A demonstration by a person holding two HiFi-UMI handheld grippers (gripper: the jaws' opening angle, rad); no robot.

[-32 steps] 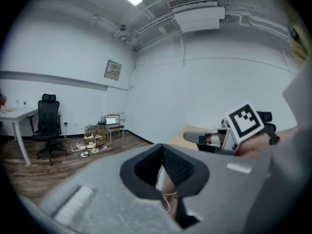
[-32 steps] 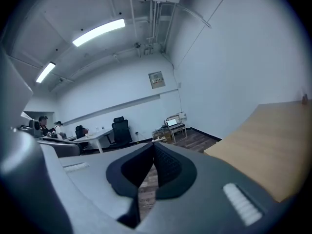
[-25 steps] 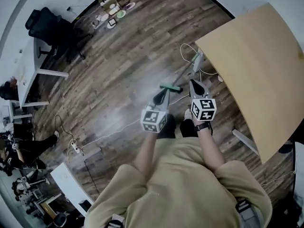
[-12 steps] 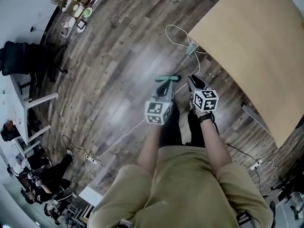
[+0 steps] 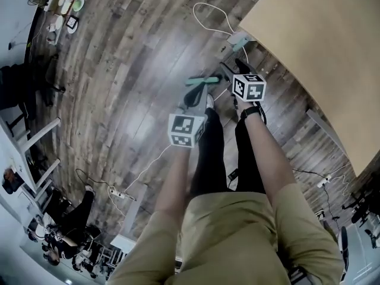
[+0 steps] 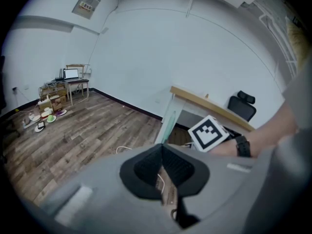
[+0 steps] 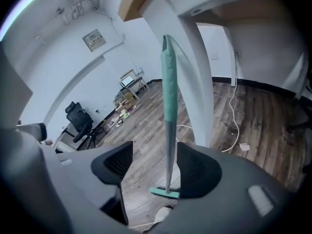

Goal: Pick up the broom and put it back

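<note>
The broom point(image 7: 168, 96) stands upright on the wood floor, its green grip leaning against the white table leg point(image 7: 195, 82) and its green head point(image 7: 165, 192) on the boards. My right gripper point(image 7: 155, 146) is low in front of it with its jaws opening. The shaft shows in the gap between them, and neither pad touches it. From above, the broom head point(image 5: 202, 81) lies between my two hands. My left gripper point(image 6: 162, 146) has its tips together, with nothing in them. It points at the broom's grip point(image 6: 168, 123) and the right gripper's marker cube point(image 6: 209, 133).
The tan table point(image 5: 320, 46) fills the upper right. A power strip point(image 5: 239, 38) and white cable point(image 5: 208, 16) lie on the floor beside its leg. My legs and shoes point(image 5: 209, 103) are just behind the broom. A black office chair point(image 7: 78, 113) and floor clutter point(image 6: 46, 116) are far off.
Both grippers have sunk toward the floor and moved out ahead of me, next to the table leg. The right gripper's jaws have parted.
</note>
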